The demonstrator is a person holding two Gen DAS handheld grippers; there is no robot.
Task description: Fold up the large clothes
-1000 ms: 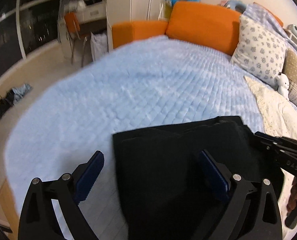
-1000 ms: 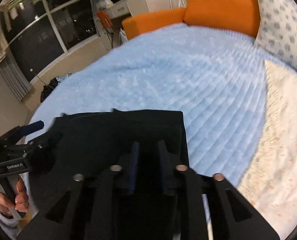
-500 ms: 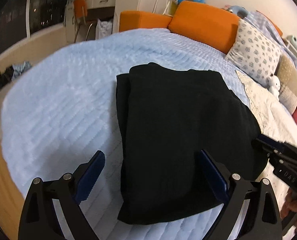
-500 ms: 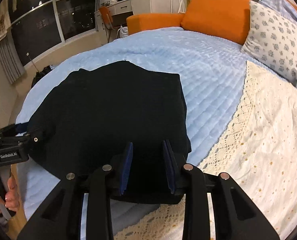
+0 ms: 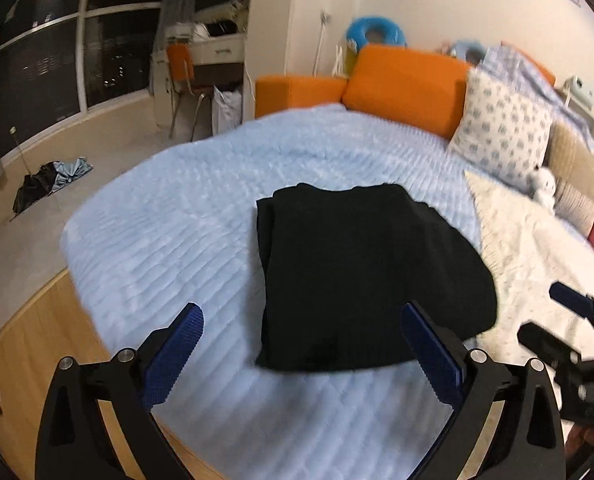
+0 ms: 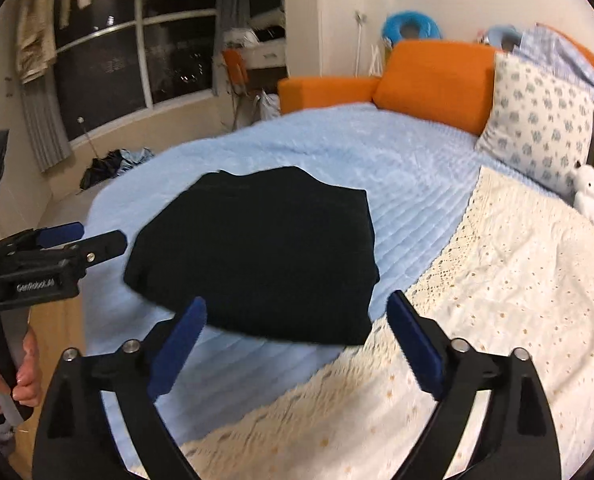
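Jaws on both our grippers are standing spread wide, released and grasping nothing. We are holding the left gripper (image 5: 301, 344) and the right gripper (image 6: 297, 328) just short of the folded black garment (image 5: 361, 272), which is lying flat on the blue quilt (image 5: 169, 232) of the bed, beyond the fingertips and apart from them. Its right edge is lying near the cream lace blanket (image 6: 497, 300).

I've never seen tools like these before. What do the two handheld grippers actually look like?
Each handheld gripper, left and right, has two matte black angular fingers with triangular cut-outs, silver pivot bolts and ribbed blue pads. White lettering, too blurred to read, marks the left one's side. Bare hand below, no cables visible.
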